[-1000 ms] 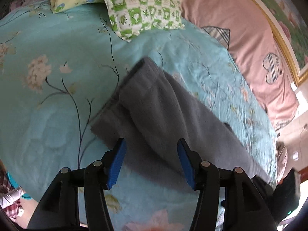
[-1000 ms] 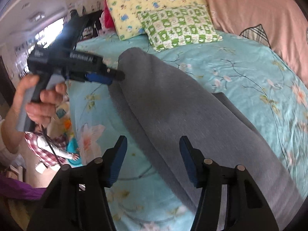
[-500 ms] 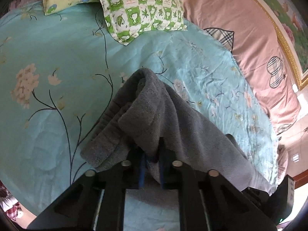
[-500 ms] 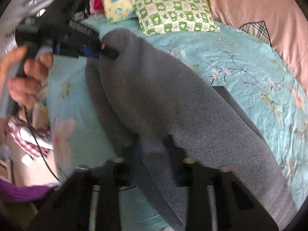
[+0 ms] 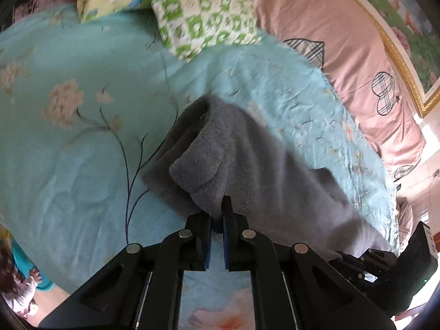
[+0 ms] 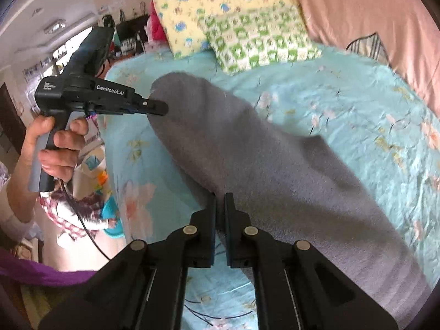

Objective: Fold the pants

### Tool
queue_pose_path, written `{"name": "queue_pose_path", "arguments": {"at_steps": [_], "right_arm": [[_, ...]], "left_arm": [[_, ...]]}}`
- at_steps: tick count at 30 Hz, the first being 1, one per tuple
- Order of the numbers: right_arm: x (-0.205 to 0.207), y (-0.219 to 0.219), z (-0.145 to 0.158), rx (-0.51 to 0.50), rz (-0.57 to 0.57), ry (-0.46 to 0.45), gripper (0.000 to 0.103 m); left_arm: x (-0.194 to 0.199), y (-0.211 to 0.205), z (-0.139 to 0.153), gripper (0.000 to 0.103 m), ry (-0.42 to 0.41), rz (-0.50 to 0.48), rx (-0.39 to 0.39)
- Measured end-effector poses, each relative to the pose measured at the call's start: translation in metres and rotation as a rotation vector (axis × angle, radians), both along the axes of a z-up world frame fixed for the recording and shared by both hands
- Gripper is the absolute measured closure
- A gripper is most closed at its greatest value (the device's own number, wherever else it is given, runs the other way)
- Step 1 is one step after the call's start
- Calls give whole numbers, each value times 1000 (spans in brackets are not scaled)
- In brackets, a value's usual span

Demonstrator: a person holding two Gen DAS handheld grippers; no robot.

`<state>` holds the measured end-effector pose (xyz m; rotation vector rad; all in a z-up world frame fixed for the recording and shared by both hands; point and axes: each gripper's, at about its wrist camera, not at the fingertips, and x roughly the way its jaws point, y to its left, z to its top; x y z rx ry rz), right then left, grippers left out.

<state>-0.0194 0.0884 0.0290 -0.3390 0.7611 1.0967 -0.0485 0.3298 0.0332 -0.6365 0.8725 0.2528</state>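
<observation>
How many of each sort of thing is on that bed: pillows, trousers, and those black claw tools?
Pillows: 2, a yellow pillow and a green checked pillow
Grey pants: 1
Claw tools: 2, the left claw and the right claw, both clamped on the pants
Total: 5
</observation>
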Motion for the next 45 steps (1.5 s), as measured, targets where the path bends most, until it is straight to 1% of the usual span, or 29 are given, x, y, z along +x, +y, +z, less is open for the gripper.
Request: {"name": "queue_pose_path", "arguments": {"at_steps": [2, 3, 5, 7, 9, 10, 11, 13, 14, 15, 19, 20, 22, 23, 24, 25, 27, 30, 31, 32, 33, 34, 35, 36, 38, 41, 43, 45], "right_arm": [[4, 8, -13, -30, -8, 16, 97], [5, 10, -19, -41, -7, 34, 96], [8, 13, -26, -52, -27, 49, 91], [7, 13, -25, -41, -32, 64, 72], [7, 6, -16, -3, -42, 74, 64], [9, 2, -8, 30, -43, 82, 64], [11, -2, -2, 56, -48, 86, 64], [20, -8, 8, 89, -72, 89, 64], [27, -10, 12, 102, -94, 89, 64], [39, -12, 16, 115, -126, 91, 64], [89, -13, 17, 127, -252, 116, 64], [102, -11, 15, 128, -270, 130, 64], [126, -3, 10, 114, -288, 171, 63], [137, 2, 6, 99, -301, 183, 62], [146, 9, 0, 79, -303, 198, 59], [153, 14, -4, 67, -301, 216, 56], [168, 21, -15, 65, -298, 271, 56], [183, 28, -35, 56, -281, 384, 57], [184, 28, -40, 57, -274, 400, 60], [179, 26, -40, 60, -268, 391, 64], [177, 25, -40, 55, -261, 385, 77], [176, 24, -40, 50, -259, 386, 82], [175, 21, -37, 61, -256, 390, 84], [174, 21, -33, 71, -252, 376, 85], [170, 19, -19, 98, -253, 309, 85], [169, 17, -4, 138, -289, 240, 86], [167, 24, -6, 135, -294, 198, 86], [167, 33, -18, 98, -304, 177, 86]], "left_arm": [[0, 4, -12, 97, 14, 10, -4], [-1, 5, -15, 95, 7, 9, -11], [-4, 6, -14, 89, -2, 13, -5], [-11, 5, -7, 84, -12, 20, 31], [-17, 5, 0, 80, -14, 33, 63], [-20, 7, 2, 79, -15, 44, 70], [-21, 9, 4, 75, -14, 50, 64], [-26, 14, 4, 65, -16, 66, 31], [-27, 16, 4, 58, -15, 70, 17], [-27, 18, 2, 53, -8, 75, 3], [-22, 28, -9, 49, 43, 106, -31], [-18, 31, -12, 47, 49, 106, -50], [-9, 36, -17, 47, 45, 94, -95], [-5, 38, -18, 45, 45, 92, -100], [0, 39, -19, 43, 49, 95, -104], [5, 41, -20, 43, 45, 92, -120], [13, 43, -24, 43, 33, 92, -151], [20, 41, -29, 43, 30, 96, -135], [21, 39, -30, 45, 22, 99, -121], [21, 38, -30, 50, 18, 100, -104], [21, 36, -29, 58, 14, 98, -84], [20, 35, -27, 61, 7, 92, -70], [19, 34, -24, 69, -4, 84, -71], [16, 33, -18, 71, -22, 79, -73], [9, 31, -3, 73, -67, 64, -52], [3, 30, 11, 73, -100, 57, -14], [6, 27, 11, 73, -84, 41, 39], [14, 25, -2, 73, -27, 24, 87]]}}
